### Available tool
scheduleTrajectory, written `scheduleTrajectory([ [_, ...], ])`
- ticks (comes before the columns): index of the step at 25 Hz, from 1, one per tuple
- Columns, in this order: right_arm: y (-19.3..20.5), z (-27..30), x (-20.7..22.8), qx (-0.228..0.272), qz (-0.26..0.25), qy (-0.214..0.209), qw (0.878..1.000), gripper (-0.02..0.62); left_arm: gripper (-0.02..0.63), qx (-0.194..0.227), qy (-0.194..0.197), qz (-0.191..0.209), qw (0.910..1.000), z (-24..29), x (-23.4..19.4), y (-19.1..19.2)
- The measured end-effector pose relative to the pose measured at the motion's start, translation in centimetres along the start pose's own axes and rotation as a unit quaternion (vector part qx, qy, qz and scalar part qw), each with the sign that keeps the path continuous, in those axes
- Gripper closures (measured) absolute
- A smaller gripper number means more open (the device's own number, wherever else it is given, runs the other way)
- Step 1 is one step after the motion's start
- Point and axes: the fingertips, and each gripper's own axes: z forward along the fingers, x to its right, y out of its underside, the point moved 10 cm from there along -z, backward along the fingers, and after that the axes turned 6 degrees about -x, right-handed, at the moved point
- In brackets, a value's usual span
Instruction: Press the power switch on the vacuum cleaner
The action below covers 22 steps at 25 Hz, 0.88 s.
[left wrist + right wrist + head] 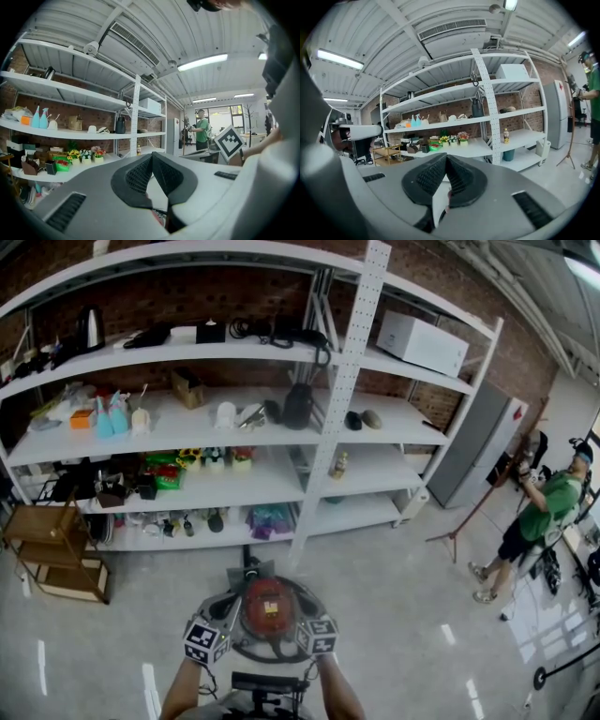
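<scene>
Both forearms reach forward and low. The left gripper and right gripper each have their jaws closed tip to tip, holding nothing. The red vacuum cleaner sits on the floor between them, at the left's 3 o'clock and the right's 9 o'clock. Its label is too small to read.

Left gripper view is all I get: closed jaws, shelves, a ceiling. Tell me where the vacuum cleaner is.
Observer: Head view shows the round red vacuum cleaner on the pale floor, low in front of the person, between the left gripper and the right gripper.
Operator: Report the right gripper's jaws.
Observer: Its own view shows them together with nothing between them, facing the white metal shelving.
</scene>
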Motion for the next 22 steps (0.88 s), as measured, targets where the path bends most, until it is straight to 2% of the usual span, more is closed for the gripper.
scheduleTrajectory([
  [11, -3.2, -2.7, -0.8, 0.026, -0.006, 0.009, 1.000, 0.583, 0.600, 0.012, 0.005, 0.010, 0.9999, 0.6, 0.0, -1.1],
  [22, -3.9, -6.3, -0.6, 0.047, -0.019, 0.040, 0.998, 0.583, 0.600, 0.014, 0.008, 0.012, 0.9998, 0.7, 0.3, -1.7],
])
